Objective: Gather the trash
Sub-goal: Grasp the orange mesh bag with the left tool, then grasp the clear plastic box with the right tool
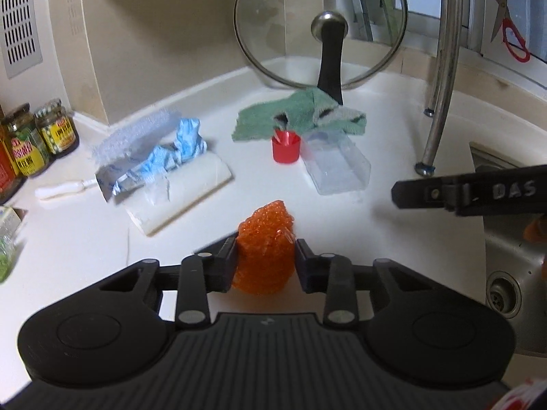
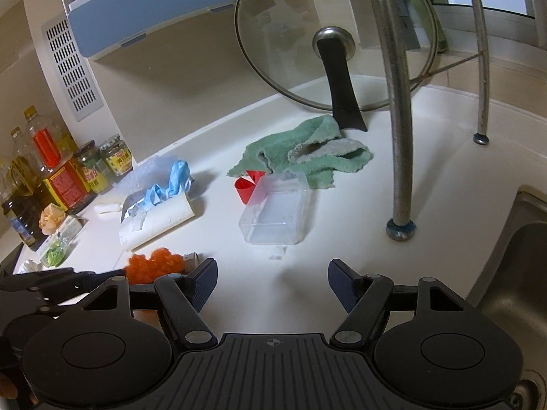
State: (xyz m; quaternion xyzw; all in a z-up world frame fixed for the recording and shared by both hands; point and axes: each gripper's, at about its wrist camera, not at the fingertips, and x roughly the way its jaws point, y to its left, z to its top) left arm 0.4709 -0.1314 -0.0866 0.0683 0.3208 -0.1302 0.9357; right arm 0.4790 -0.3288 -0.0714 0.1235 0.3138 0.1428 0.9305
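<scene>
In the left wrist view, the left hand-held gripper (image 1: 266,262) has its jaws drawn in on an orange mesh wad (image 1: 265,249) that sits on the white counter (image 1: 376,239), both pads against its sides. The wad looks like crumpled netting: light, springy and easy to squash, so a hold across its bulky middle seems safest, since a loose edge could tear or slip out. Beyond lie a torn blue-and-silver wrapper (image 1: 160,160), a red cap (image 1: 285,149) and a clear plastic box (image 1: 336,165). The right wrist view shows what the first does not: the right hand-held gripper (image 2: 272,282) stands wide open and empty above bare counter, near a small clear scrap (image 2: 276,253). There the wad (image 2: 155,268) is only partly visible at lower left, and the grip on it is hidden.
</scene>
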